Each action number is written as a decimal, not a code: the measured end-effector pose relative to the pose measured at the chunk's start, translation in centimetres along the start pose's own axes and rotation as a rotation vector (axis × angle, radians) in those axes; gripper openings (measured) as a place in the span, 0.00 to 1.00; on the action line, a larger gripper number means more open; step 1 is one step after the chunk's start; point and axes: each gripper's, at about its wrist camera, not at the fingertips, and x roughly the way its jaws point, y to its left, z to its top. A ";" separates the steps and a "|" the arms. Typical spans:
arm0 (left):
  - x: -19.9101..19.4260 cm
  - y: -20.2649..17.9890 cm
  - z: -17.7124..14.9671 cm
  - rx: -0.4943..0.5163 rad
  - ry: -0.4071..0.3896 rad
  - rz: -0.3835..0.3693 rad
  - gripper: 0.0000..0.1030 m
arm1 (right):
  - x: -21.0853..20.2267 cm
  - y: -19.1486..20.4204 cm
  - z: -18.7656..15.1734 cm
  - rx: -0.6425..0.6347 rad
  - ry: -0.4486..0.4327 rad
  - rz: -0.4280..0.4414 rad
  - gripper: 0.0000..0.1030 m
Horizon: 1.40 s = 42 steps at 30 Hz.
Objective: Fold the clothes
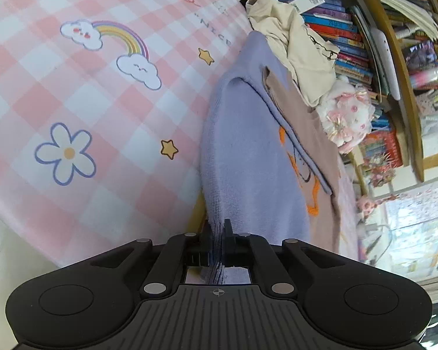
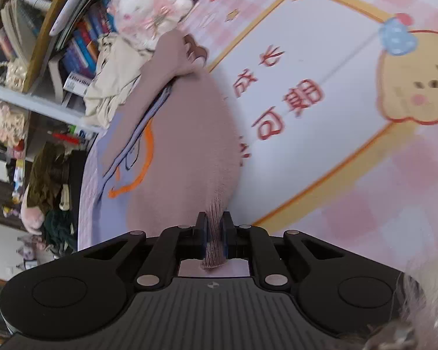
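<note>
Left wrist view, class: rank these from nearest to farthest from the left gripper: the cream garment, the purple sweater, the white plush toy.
1. Purple sweater: clamped in the left gripper, straight ahead.
2. White plush toy: right of the sweater, by the books.
3. Cream garment: farthest, upper right, beyond the sweater's far end.

The pink checked mat (image 1: 108, 110) carries the printed letters "NICE" beside its rainbow in the left wrist view. In the right wrist view, red Chinese characters sit on the mat's white panel (image 2: 321, 122), rotated and too blurred to read reliably.
</note>
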 end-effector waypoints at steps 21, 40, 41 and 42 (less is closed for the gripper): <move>-9.2 -0.1 -7.1 -0.135 -0.075 -0.232 0.03 | -11.7 -1.0 -4.7 0.055 -0.009 0.220 0.09; -5.1 -6.2 4.0 -0.160 -0.187 -0.505 0.03 | -7.9 6.2 7.2 0.090 -0.198 0.409 0.09; -4.6 -6.3 4.7 -0.163 -0.182 -0.508 0.03 | -7.3 6.5 7.9 0.091 -0.202 0.405 0.09; -4.1 -6.4 5.3 -0.165 -0.177 -0.510 0.03 | -6.7 6.8 8.6 0.093 -0.205 0.401 0.09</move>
